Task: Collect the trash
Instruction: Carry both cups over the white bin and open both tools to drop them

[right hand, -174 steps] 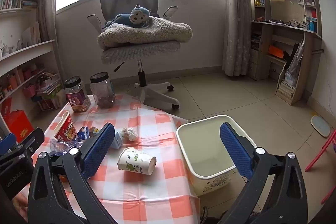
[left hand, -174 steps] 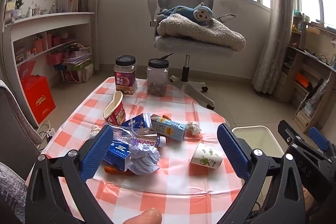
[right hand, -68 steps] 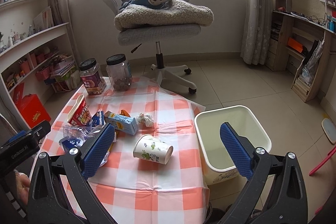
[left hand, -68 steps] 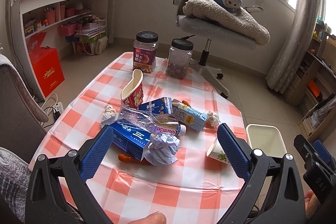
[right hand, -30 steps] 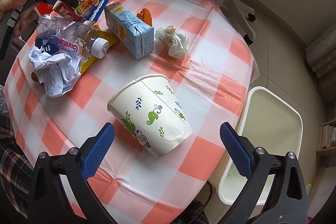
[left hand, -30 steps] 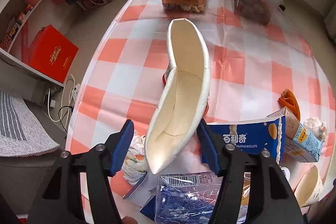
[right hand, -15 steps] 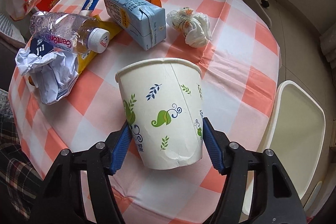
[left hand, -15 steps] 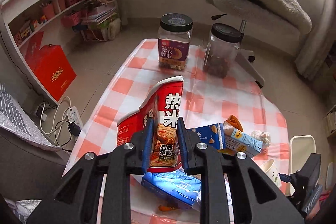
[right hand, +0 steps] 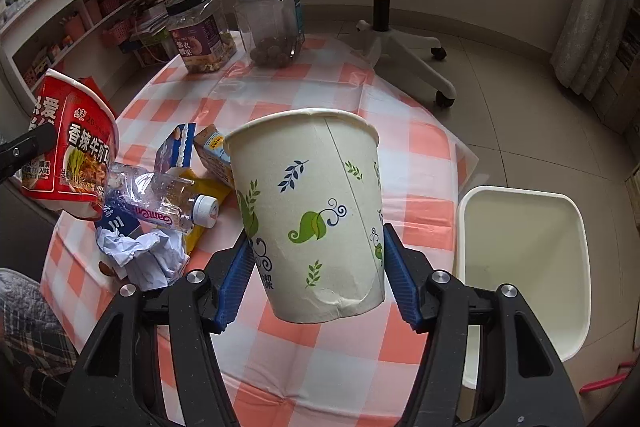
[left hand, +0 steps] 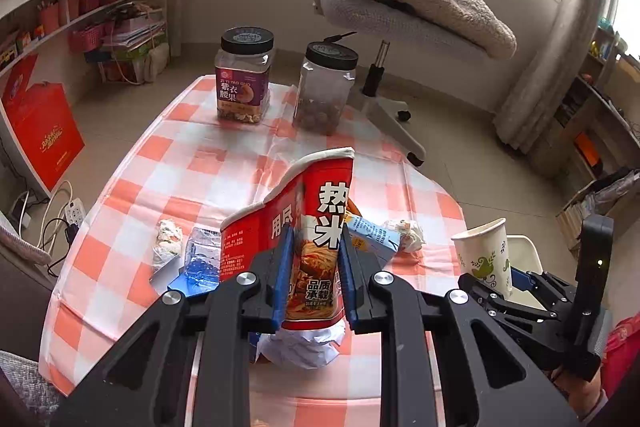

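My left gripper point(left hand: 316, 247) is shut on a squashed red instant-noodle cup point(left hand: 320, 195), held off the checked table point(left hand: 200, 163); the cup also shows at the left of the right wrist view point(right hand: 76, 147). A white paper cup with green leaves point(right hand: 312, 207) stands upright between the blue pads of my right gripper point(right hand: 316, 251), which is shut on it above the table's right side. The paper cup point(left hand: 484, 251) appears at the right in the left wrist view too. A cream waste bin point(right hand: 520, 195) stands open on the floor right of the table.
On the table lie a crushed plastic bottle point(right hand: 160, 203), crumpled paper point(right hand: 144, 255), a milk carton point(right hand: 212, 151), a blue biscuit box point(right hand: 176, 147) and tissue wads point(left hand: 404, 231). Two lidded jars point(left hand: 244, 75) stand at the far edge. An office chair point(left hand: 400, 7) is behind.
The left gripper closed on the noodle cup and lifted it off the table. The right gripper closed on the lying paper cup and raised it upright.
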